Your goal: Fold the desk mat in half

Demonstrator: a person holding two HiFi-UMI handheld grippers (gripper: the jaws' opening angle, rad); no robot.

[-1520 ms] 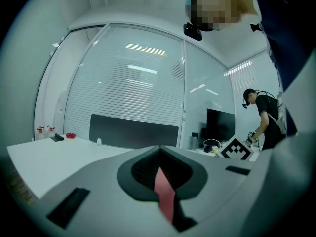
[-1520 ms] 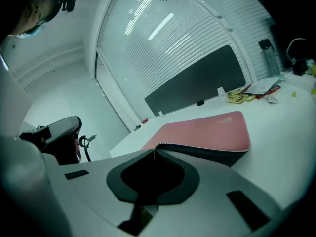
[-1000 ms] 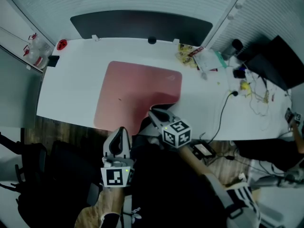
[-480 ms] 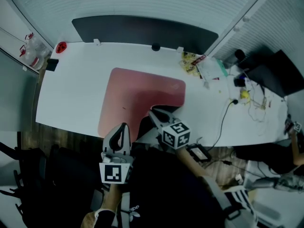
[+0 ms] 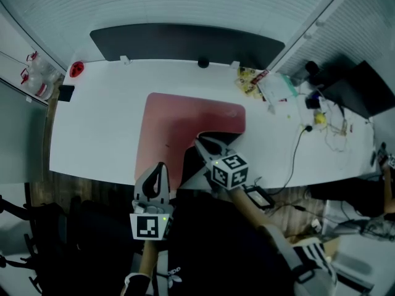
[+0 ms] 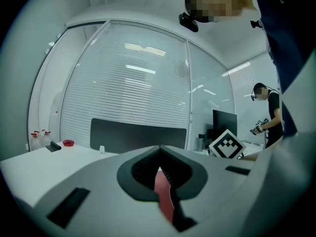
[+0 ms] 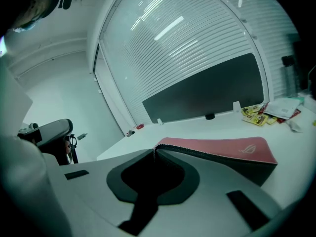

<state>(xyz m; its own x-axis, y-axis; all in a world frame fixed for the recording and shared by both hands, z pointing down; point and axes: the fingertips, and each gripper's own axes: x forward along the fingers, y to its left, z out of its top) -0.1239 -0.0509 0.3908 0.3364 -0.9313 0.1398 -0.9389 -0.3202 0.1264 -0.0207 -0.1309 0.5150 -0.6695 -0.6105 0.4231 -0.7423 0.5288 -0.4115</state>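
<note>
Mat [image 5: 185, 119], pink, is spread on the white worktop [image 5: 92, 122], its far part flat and its near right corner raised off the surface, so the dark underside is shown. That corner is pinched in the right hand-held gripper [image 5: 203, 145], whose jaws are closed on the stitched edge. The left hand-held gripper [image 5: 158, 167] is set at the near left edge. Its jaws are brought together, and a narrow strip of pink is seen between them, so that edge is judged to be gripped too.

The fold is judged barely begun. Trouble could be caused by uneven lifting: with one corner carried higher or faster than the other, the crease would be set askew and the edges left unmatched. A thin hold on the rim could be lost under the mat's weight. The flat part could be dragged along the smooth worktop towards the clutter [image 5: 265, 82] at the right.
</note>
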